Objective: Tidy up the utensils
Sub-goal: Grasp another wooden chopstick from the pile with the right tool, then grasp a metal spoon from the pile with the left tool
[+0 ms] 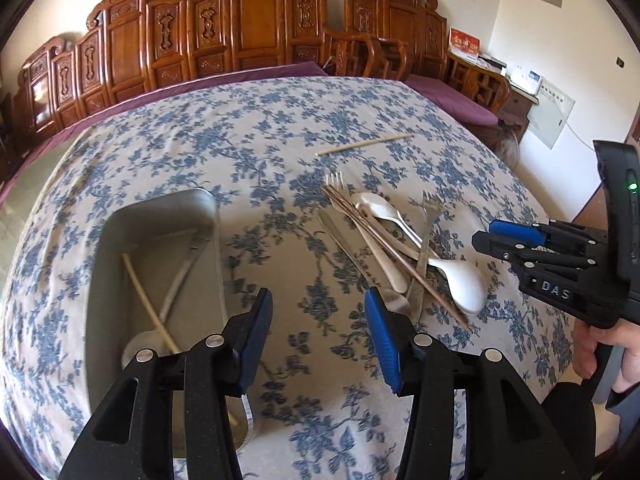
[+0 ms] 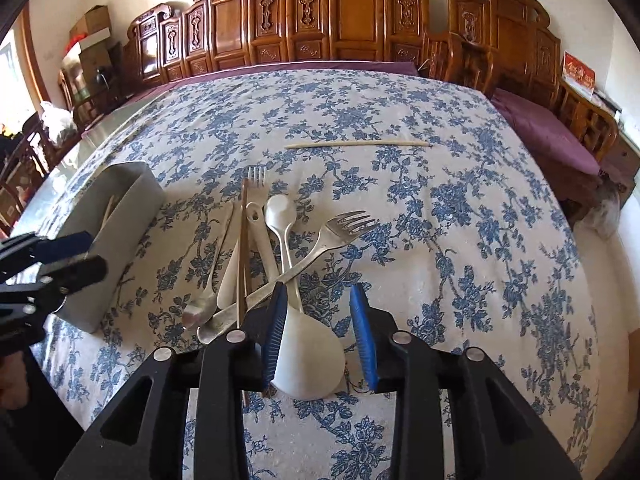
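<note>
A heap of utensils lies on the flowered tablecloth: a metal fork (image 2: 345,225), white spoons (image 2: 280,210), brown chopsticks (image 2: 242,248) and a white rice paddle (image 2: 308,360). My right gripper (image 2: 320,332) is open, low over the heap, with the paddle's broad end between its fingers and a gap showing at the right pad. My left gripper (image 1: 320,336) is open with nothing in it, above bare cloth between the grey tray (image 1: 168,200) and the heap (image 1: 400,240). In the tray lie a chopstick (image 1: 148,304) and a pale spoon. The right gripper (image 1: 500,240) also shows at the right edge.
One loose chopstick (image 2: 356,143) lies alone farther back on the cloth (image 1: 364,144). Carved wooden seating with purple cushions (image 2: 548,128) rings the table's far and right sides. A hand (image 1: 600,344) holds the right gripper's handle. The tray (image 2: 120,248) stands left of the heap.
</note>
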